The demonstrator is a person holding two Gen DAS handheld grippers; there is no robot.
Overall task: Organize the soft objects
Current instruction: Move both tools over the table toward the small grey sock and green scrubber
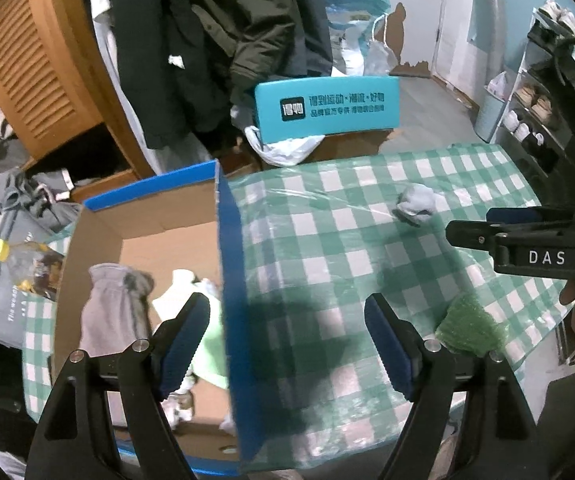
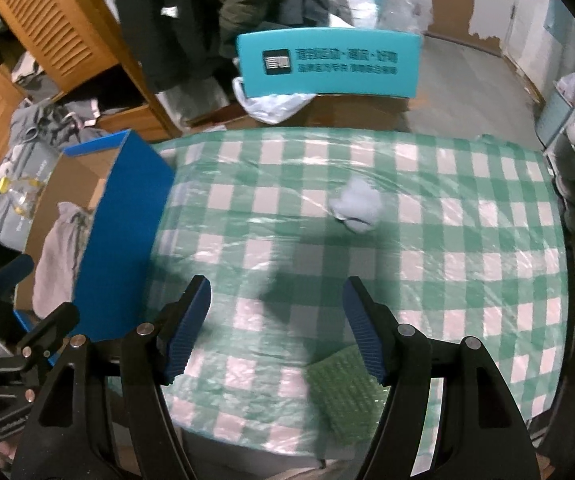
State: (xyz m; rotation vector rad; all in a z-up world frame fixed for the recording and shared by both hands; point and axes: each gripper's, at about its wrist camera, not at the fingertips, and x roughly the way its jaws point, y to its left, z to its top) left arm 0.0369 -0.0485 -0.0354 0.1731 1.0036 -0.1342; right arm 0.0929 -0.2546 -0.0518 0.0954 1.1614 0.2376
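While two soft items [image 2: 357, 205] [image 2: 343, 390] lie out, box [image 1: 231, 248] holds more.

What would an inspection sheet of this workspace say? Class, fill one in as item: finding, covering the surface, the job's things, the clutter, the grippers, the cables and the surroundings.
Surface: green-and-white checked tablecloth under clear plastic.
Job's things: blue-sided cardboard box at the table's left, holding a grey cloth and pale green fabric; a light blue sock bundle mid-table; a green knitted cloth at the near edge.
Clutter: nothing seen on the table besides these.
Grippers: left gripper open, straddling the box wall; right gripper open above the table, near the knitted cloth.
Cables: nothing seen.
Surroundings: teal box, hanging dark coats, wooden louvred cabinet, shoe rack.
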